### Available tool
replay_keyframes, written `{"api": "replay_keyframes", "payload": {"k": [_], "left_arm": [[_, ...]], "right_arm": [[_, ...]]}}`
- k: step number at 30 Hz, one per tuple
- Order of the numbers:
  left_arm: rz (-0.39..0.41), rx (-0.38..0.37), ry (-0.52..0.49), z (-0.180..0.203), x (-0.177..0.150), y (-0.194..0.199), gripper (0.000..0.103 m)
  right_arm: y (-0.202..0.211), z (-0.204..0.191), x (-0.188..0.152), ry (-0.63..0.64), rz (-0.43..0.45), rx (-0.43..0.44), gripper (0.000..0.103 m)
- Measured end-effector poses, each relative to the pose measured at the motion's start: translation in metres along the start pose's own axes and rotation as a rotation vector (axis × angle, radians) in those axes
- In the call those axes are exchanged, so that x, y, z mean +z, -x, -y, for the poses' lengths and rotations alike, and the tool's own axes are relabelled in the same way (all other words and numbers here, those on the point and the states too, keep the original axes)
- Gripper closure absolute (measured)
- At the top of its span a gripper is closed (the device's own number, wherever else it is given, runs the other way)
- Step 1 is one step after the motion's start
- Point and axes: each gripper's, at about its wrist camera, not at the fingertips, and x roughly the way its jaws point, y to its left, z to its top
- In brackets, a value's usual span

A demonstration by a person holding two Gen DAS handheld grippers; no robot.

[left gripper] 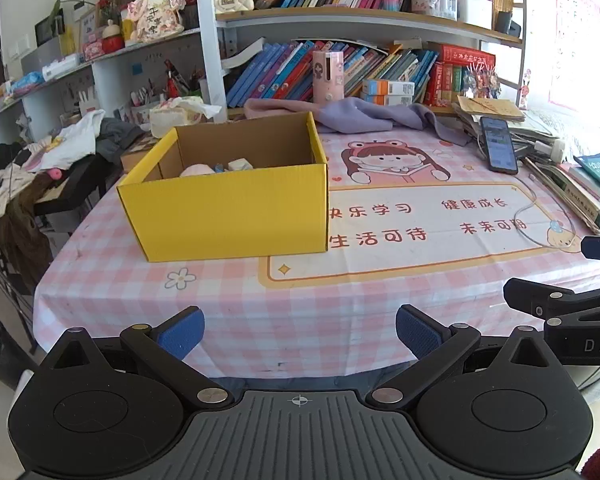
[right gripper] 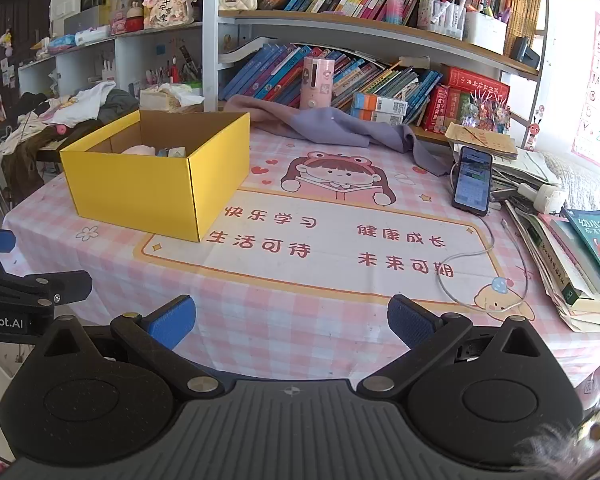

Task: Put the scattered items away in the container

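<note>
Left gripper and right gripper gape empty; yellow box at ten o'clock looks light, stiff; grip its rim

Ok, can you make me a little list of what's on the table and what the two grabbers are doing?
box: yellow box, open top, on the checked tablecloth
inside box: a few small items, mostly hidden
phone: phone propped up on the right, cable attached
cloth: purple cloth behind the box
left gripper: open, empty
right gripper: open, empty
</note>
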Motion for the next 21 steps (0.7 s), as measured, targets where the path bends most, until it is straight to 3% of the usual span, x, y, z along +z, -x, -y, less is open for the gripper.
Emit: {"api": "replay_keyframes", "payload": {"k": [21], "left_arm": [[-0.008, -0.038, 0.041, -0.009, 0.001, -0.008, 0.0]], "right_arm": [[-0.015, -0.005, 0.007, 0.015, -0.023, 0.002, 0.0]]}}
